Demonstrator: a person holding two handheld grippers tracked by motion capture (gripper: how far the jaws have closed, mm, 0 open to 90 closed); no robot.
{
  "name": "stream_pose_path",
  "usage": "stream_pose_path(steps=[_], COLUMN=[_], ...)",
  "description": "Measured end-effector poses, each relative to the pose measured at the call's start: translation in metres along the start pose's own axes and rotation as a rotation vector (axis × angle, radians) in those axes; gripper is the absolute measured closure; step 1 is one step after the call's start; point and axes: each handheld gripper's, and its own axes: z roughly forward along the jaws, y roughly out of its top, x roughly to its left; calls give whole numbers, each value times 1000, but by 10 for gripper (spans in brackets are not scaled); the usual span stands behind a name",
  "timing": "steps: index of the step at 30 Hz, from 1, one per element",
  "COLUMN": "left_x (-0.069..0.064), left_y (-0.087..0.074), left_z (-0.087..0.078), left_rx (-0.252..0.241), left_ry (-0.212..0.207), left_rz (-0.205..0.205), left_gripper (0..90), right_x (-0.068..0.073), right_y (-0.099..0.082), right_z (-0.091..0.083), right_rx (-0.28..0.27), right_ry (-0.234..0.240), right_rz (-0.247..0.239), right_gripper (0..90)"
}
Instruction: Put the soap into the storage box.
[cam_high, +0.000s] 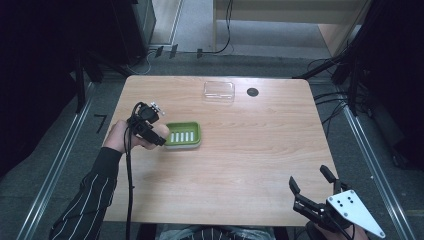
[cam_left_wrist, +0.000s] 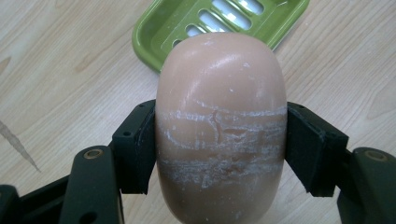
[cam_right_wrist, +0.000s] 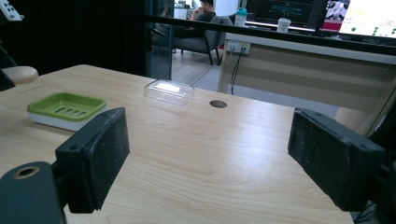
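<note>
High view: fixed above the near table (cam_high: 240, 165) edge, facing forward and down, whole top in frame. Left gripper view: rides low, very close, looking down along its jaws at soap (cam_left_wrist: 220, 126), dish (cam_left_wrist: 163, 28) at top of frame. Right gripper view: near-level from the near right corner, looking across the table. All three share the dish (cam_high: 183, 134) (cam_right_wrist: 65, 109); high and right views also share the clear lid (cam_high: 219, 90) (cam_right_wrist: 169, 90).

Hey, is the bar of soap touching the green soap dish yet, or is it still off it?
Apart. In the right gripper view, the soap sits in the air left of the green soap dish, with dark background between them. The left gripper clamps it.
</note>
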Motion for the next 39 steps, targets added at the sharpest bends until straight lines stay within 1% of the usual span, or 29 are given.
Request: stream_pose_path(steps=[5,8,10,11,15,17,23,24,25,27,29,30,34,39], left_x=[0,-1,-1,-1,-2,-3,-4,-4,-5,-5,-6,-6,-8,-7], left_y=[5,8,9,11,15,18,23,24,25,25,28,28,32,36], left_z=[0,0,1,1,0,-1,0,0,0,1,2,2,6,8], left_rx=[-9,-10,-15,-14,-25,-29,-34,-30,-30,-31,-32,-32,-28,-25], left_ry=[0,-12,-13,-9,-13,-17,-13,-11,-9,-9,-8,-8,-11,-10], left_rz=[14,34,38,53,62,81,111,125,130,132,146,146,181,194], left_gripper=[338,338,338,338,338,338,338,338,338,338,338,338,338,338], right_x=[0,0,0,0,0,0,0,0,0,0,0,0,0,0], right_y=[0,0,0,0,0,0,0,0,0,0,0,0,0,0], right_z=[0,0,0,0,0,0,-1,-1,-1,-1,-1,-1,-1,-1], right_rx=[1,3,3,3,-1,1,-1,-1,0,1,1,1,1,3], right_ry=[1,0,0,0,0,0,-1,-1,-1,-1,-1,-1,-4,-4], right_rz=[-6,-2,-4,-5,-3,-5,-3,-4,-3,0,-1,-1,-3,-2], right_gripper=[132,132,132,132,132,133,132,132,132,132,133,133,132,132])
